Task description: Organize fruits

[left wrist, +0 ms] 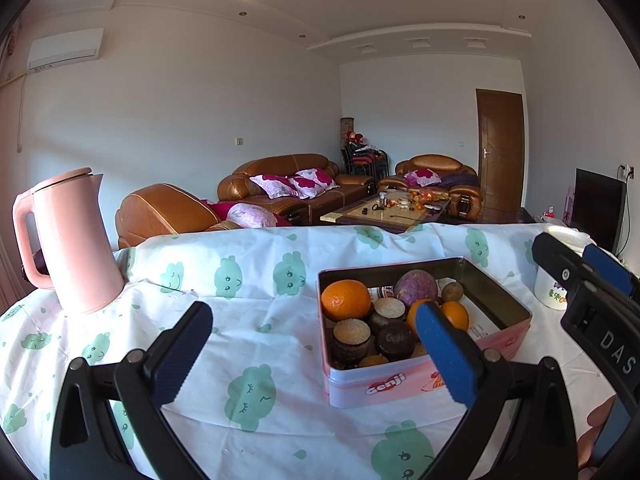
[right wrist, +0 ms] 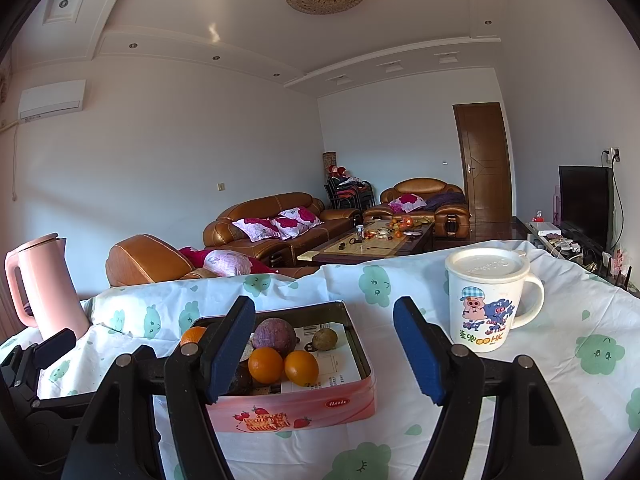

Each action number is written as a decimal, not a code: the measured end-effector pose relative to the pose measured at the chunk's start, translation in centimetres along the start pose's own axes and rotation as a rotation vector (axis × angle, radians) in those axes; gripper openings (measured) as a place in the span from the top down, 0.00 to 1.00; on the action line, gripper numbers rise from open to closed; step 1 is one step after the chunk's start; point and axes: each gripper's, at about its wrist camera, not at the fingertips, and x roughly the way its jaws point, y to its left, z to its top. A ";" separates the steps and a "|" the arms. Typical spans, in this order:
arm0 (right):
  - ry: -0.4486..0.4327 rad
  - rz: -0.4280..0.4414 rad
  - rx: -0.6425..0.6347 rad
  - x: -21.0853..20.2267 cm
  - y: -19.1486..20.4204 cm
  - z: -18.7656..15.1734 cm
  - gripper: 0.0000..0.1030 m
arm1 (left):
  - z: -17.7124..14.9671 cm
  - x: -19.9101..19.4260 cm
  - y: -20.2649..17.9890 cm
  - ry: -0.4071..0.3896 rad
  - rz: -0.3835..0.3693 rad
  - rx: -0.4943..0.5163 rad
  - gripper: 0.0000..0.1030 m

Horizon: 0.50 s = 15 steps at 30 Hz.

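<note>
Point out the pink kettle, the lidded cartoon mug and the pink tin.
Pink plastic kettle [left wrist: 76, 248]: left wrist view, mid body.
White lidded cartoon mug [right wrist: 482, 304]: right wrist view, printed side.
Pink rectangular tin [right wrist: 296, 408]: right wrist view, front wall.

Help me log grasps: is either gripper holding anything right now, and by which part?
Nothing is held. The left gripper and right gripper are both open and empty, above the tablecloth near the pink tin of fruit.

Glossy metal tin [right wrist: 362, 354], matt cotton tablecloth [right wrist: 520, 380], smooth plastic kettle [left wrist: 76, 248], ribbed blue fingers [right wrist: 418, 354].

Fruit-filled pink tin [left wrist: 400, 384] on tablecloth [left wrist: 260, 280] beyond gaping left tongs [left wrist: 314, 330].
</note>
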 end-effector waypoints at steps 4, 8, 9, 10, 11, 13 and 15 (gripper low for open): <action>-0.001 -0.005 0.006 0.0 -0.2 0.0 0.29 | -0.2 0.1 0.2 0.012 0.005 -0.011 0.00; 0.002 -0.008 0.012 0.1 -0.4 0.0 0.29 | -0.2 0.1 0.1 0.021 0.014 -0.006 0.00; 0.003 -0.009 0.013 0.1 -0.4 0.0 0.29 | -0.2 0.1 0.1 0.021 0.016 -0.004 0.00; 0.004 -0.008 0.012 0.1 -0.4 0.0 0.29 | -0.2 0.1 0.0 0.023 0.017 -0.002 0.00; 0.004 -0.008 0.012 0.1 -0.4 0.0 0.29 | -0.2 0.1 -0.1 0.025 0.017 -0.001 0.00; 0.004 -0.008 0.012 0.1 -0.4 0.0 0.29 | -0.1 0.3 0.0 0.032 0.022 -0.003 0.00; 0.004 -0.008 0.011 0.1 -0.4 0.0 0.29 | -0.1 0.4 0.2 0.042 0.013 -0.014 0.00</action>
